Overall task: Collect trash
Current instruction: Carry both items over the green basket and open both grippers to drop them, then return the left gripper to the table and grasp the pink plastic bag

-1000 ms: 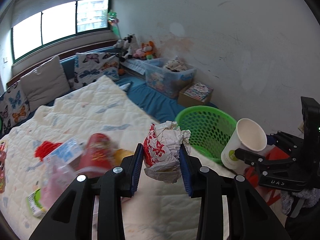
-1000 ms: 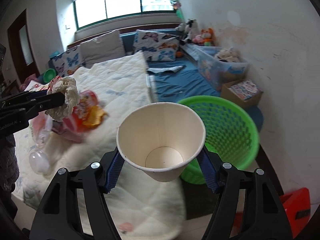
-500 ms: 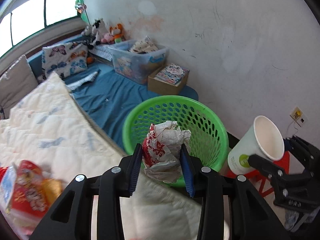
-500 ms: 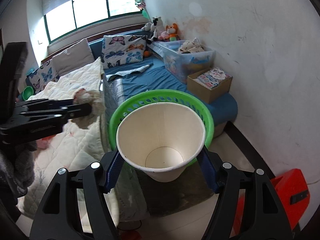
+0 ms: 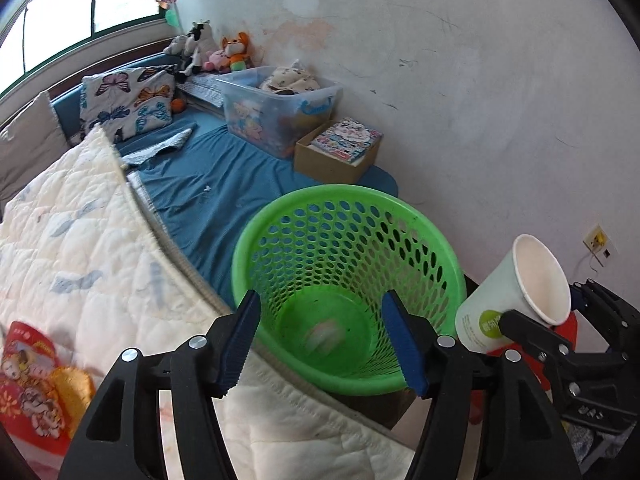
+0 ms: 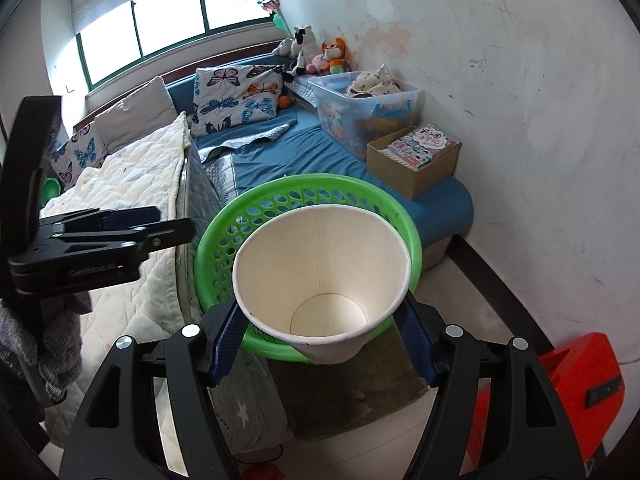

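Observation:
A green mesh basket (image 5: 400, 208) stands on the floor beside the bed. My left gripper (image 5: 320, 344) is open and empty right above its near rim. A blurred crumpled wrapper (image 5: 325, 334) is at the basket's bottom. My right gripper (image 6: 320, 344) is shut on a white paper cup (image 6: 320, 276), held over the basket (image 6: 308, 188) at its near right side. The cup also shows in the left wrist view (image 5: 516, 292) at the right. The left gripper (image 6: 176, 232) shows from the side in the right wrist view.
A quilted white blanket (image 5: 80, 248) covers the bed at the left, with red snack packets (image 5: 28, 380) on it. A clear storage box (image 5: 280, 108) and a cardboard box (image 5: 340, 152) sit on the blue mattress by the wall. A red object (image 6: 560, 392) lies on the floor at right.
My left gripper swung from the bed to over the basket, opened and let go of the crumpled wrapper, which dropped into the basket. The right gripper brought the cup over the basket.

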Motion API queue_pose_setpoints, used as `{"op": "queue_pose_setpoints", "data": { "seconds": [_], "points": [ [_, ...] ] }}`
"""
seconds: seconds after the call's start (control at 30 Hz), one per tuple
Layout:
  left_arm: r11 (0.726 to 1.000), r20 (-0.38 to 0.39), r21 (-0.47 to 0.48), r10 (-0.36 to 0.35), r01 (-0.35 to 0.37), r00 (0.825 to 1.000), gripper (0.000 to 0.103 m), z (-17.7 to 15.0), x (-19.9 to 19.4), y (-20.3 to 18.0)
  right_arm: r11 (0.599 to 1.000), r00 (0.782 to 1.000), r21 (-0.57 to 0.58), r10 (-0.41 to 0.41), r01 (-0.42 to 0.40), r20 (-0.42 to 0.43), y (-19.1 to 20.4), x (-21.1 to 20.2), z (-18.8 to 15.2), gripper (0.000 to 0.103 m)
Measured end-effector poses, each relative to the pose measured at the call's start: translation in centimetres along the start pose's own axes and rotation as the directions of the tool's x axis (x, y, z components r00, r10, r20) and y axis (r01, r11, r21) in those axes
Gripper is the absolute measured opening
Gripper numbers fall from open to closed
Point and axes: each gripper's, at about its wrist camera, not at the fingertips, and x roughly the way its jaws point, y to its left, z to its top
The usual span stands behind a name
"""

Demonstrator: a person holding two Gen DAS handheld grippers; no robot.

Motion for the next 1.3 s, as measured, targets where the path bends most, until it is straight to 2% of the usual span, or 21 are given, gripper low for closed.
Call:
{"op": "queue_pose_setpoints", "data": {
  "seconds": [0.23, 0.37, 0.7, 0.8, 0.87, 1.03, 1.17, 1.3],
  "points": [
    [0.998, 0.039, -0.04, 0.042, -0.04, 0.998, 0.061, -1.3, -3.7, 1.2, 1.0, 1.0, -0.018, 0.009, -0.009, -0.01, 0.5, 1.9, 1.0, 0.069],
    [0.996, 0.064, -0.074, 0.058, -0.053, 0.996, 0.062, -2.5, -6.4, 2.0, 1.0, 0.998, -0.012, 0.024, -0.024, -0.056, 0.8, 4.6, 1.5, 0.069],
    [0.98, 0.119, -0.138, 0.157, -0.141, 0.98, 0.065, -6.6, -13.9, 5.8, 0.999, 0.995, -0.028, 0.037, -0.039, -0.096, 2.3, 8.9, 2.1, 0.071],
    [0.971, 0.132, -0.176, 0.189, -0.164, 0.973, 0.066, -7.7, -16.0, 7.5, 0.998, 0.994, -0.042, 0.031, -0.035, -0.102, 2.8, 9.5, 2.3, 0.073],
    [0.96, 0.141, -0.202, 0.223, -0.192, 0.965, 0.07, -8.5, -17.6, 8.7, 0.998, 0.995, -0.056, 0.023, -0.028, -0.095, 3.2, 9.5, 2.4, 0.079],
    [0.929, 0.157, -0.265, 0.305, -0.258, 0.939, 0.076, -10.3, -20.8, 11.7, 0.997, 0.998, -0.079, -0.001, -0.004, -0.07, 3.9, 8.6, 2.4, 0.082],
    [0.903, 0.159, -0.317, 0.351, -0.289, 0.923, 0.076, -11.6, -22.5, 14.0, 0.996, 0.998, -0.083, 0.013, -0.018, -0.057, 4.7, 7.2, 2.4, 0.082],
    [0.884, 0.143, -0.353, 0.374, -0.306, 0.916, 0.077, -12.9, -23.3, 15.5, 0.994, 0.999, -0.103, 0.038, -0.041, -0.03, 6.0, 5.5, 2.3, 0.084]
  ]
}}
